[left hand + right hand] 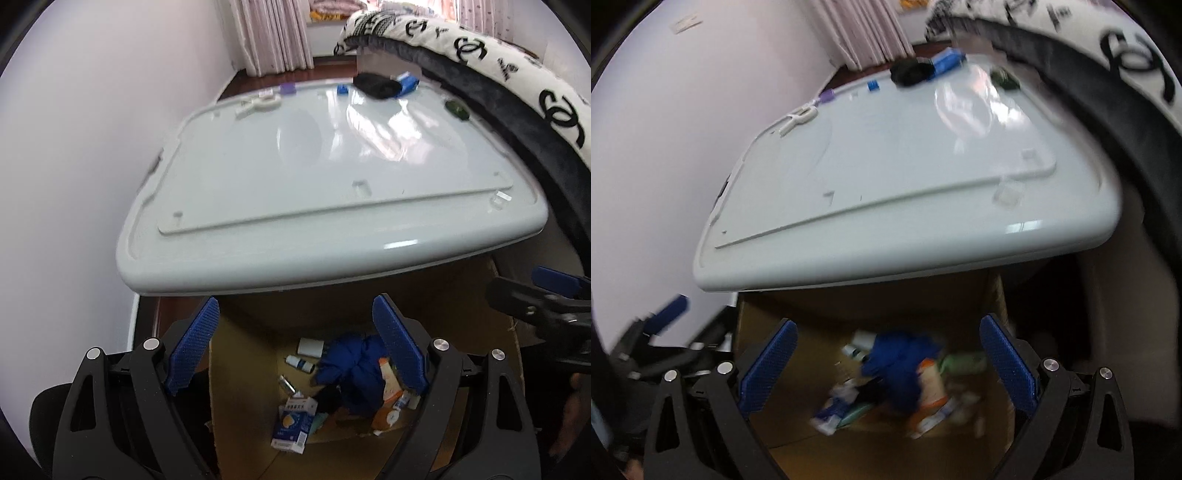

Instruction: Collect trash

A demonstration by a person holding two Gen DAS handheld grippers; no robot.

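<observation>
The trash was seen gathered in an open cardboard box [240,369] at the lower centre of both views: a blue crumpled bag [354,365], a white-and-blue carton [293,424], an orange packet [388,387] and a small dropper bottle [300,363]. Above the box, the left gripper [295,343] was held with its jaws wide apart and nothing between them; the right gripper [888,365] was likewise spread wide and empty. In the upper half, a white worktop [295,221] carried a black object [376,85] and small blue pieces.
</observation>
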